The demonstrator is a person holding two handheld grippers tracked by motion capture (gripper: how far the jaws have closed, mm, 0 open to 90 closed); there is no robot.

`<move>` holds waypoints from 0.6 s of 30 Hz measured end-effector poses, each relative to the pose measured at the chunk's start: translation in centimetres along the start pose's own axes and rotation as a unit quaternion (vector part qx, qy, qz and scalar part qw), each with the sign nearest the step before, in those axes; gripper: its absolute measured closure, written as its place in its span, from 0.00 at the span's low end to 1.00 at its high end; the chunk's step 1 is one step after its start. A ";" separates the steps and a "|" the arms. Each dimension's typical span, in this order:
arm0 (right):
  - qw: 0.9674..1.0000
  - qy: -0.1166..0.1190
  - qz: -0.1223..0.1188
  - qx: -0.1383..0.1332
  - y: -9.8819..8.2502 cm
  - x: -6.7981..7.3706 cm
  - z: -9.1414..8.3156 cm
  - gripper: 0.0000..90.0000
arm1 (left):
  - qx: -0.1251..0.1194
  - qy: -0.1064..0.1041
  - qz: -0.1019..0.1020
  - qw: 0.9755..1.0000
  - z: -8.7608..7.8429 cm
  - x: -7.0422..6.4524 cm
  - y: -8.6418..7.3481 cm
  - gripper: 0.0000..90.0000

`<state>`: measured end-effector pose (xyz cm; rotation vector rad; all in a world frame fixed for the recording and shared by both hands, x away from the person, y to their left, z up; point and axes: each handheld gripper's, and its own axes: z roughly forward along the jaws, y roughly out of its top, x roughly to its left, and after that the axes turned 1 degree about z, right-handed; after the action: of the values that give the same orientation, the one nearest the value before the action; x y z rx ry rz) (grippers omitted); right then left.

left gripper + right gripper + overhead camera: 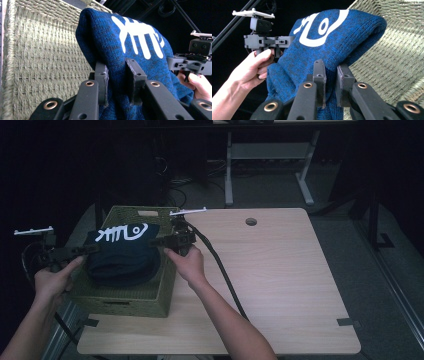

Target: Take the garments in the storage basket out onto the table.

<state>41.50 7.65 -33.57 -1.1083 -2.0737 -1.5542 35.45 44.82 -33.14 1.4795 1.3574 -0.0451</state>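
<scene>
jaws clamp sweater point(122, 252) | dark blue knit | white fishbone print

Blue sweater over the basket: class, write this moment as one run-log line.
left gripper: shut on blue sweater | right gripper: shut on blue sweater | sweater: folded, above woven basket | table

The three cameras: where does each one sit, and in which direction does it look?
High view: above the person's side, looking forward and down at the table; both forearms enter from below.
Left gripper view: on the left gripper, looking along its jaws at the blue sweater and woven basket.
Right gripper view: on the right gripper, facing the left hand.
Both gripper views share sweater and basket.
</scene>
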 end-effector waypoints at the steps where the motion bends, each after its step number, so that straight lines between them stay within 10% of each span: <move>1: 1.000 -0.001 0.001 0.000 0.0 -0.1 0.1 0.89 | -0.001 0.000 -0.002 1.000 0.1 0.1 0.0 0.82; 18: 1.000 -0.022 0.013 0.012 -0.3 -1.5 1.4 0.89 | 0.027 0.025 -0.004 0.999 1.7 1.6 0.3 0.81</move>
<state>42.55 8.28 -35.24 -1.1664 -2.0920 -1.5024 37.23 44.77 -34.68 1.5289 1.4111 -0.0502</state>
